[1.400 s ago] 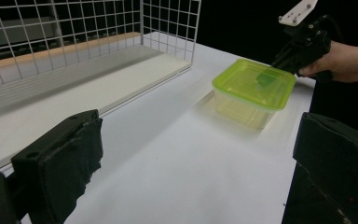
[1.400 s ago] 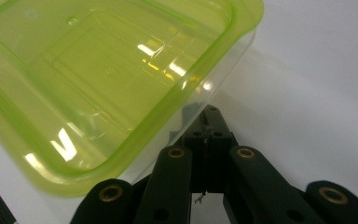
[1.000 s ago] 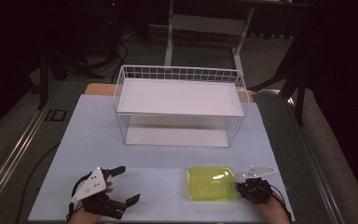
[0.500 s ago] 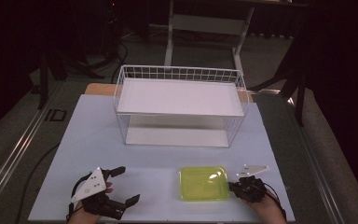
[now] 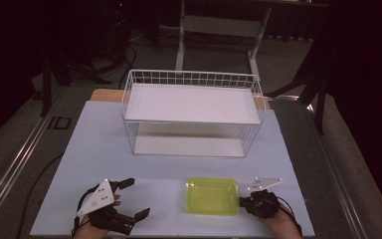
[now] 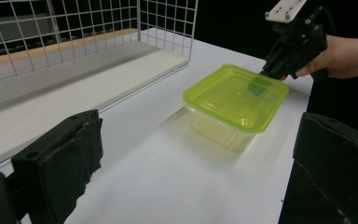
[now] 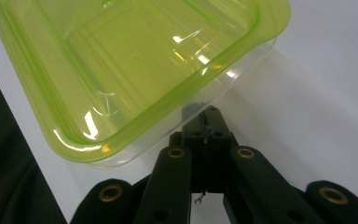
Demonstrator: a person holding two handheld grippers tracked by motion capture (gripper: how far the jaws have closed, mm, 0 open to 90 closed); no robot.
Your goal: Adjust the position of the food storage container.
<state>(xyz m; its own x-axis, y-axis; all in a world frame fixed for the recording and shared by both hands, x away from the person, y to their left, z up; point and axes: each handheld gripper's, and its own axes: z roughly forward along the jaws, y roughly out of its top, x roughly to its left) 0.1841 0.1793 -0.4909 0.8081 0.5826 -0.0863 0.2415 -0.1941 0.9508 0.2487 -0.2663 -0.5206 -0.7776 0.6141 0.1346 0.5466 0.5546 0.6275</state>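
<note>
Grippers sit at our near edge of the white table [image 5: 94, 144]. Our left gripper [image 5: 129, 199], at about seven o'clock on the table in the high view, has its jaws spread wide with nothing between them; the left gripper view shows the two black pads [image 6: 60, 158] far apart over bare tabletop. Our right gripper [image 5: 244, 201], at about five o'clock, has its jaws pinched together on the right-hand rim of the yellow-green container [image 5: 212, 195]. In the right gripper view the closed jaw tips meet the edge of the green lid above the clear base. We cannot tell whether the container rests fully on the table or is tilted. It lies at roughly six o'clock on the table, between the two grippers and nearer the right one. A white wire basket rack [image 5: 191, 79] stands at twelve o'clock, well apart from the container.
</note>
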